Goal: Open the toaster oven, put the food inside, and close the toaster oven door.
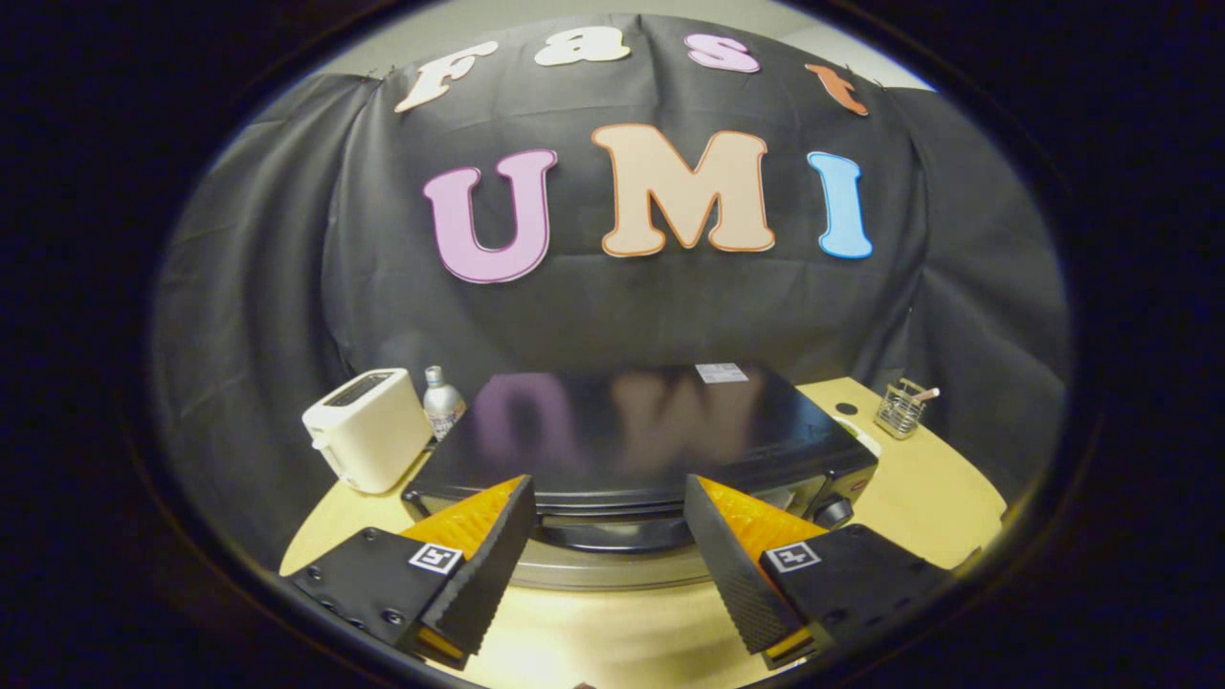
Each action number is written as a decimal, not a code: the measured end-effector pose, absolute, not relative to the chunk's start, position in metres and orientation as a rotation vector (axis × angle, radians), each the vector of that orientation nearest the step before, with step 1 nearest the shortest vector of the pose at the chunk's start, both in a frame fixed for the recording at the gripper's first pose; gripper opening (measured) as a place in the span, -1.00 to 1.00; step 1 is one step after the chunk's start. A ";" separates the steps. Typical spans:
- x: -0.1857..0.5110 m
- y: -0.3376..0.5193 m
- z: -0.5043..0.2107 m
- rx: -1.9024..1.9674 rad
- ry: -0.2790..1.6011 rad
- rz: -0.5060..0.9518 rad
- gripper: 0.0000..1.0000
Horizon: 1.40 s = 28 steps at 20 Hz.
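A black toaster oven (632, 431) with a glossy top stands on the light wooden table (919, 498), just ahead of my fingers. Its door handle (612, 531) runs across the front, between and just beyond my fingertips, above the shiny upper edge of the door. A control knob (835, 512) sits at the oven's right front. My gripper (610, 498) is open and hovers above the front of the oven, one finger on each side of the handle's middle. Nothing is held between the fingers.
A white pop-up toaster (368, 440) stands left of the oven, with a small silver bottle (442, 400) behind it. A wire holder (900, 409) with something in it sits at the far right of the table. Black cloth hangs behind.
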<state>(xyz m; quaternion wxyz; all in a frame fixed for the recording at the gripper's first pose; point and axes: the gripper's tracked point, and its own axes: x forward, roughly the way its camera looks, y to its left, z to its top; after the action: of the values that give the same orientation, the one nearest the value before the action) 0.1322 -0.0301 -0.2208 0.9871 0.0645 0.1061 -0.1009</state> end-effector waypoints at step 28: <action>0.055 -0.020 -0.258 0.214 0.339 -0.305 0.96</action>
<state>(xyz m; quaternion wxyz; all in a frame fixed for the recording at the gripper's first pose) 0.0551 -0.0196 -0.2577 0.9684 0.1060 0.1678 -0.1509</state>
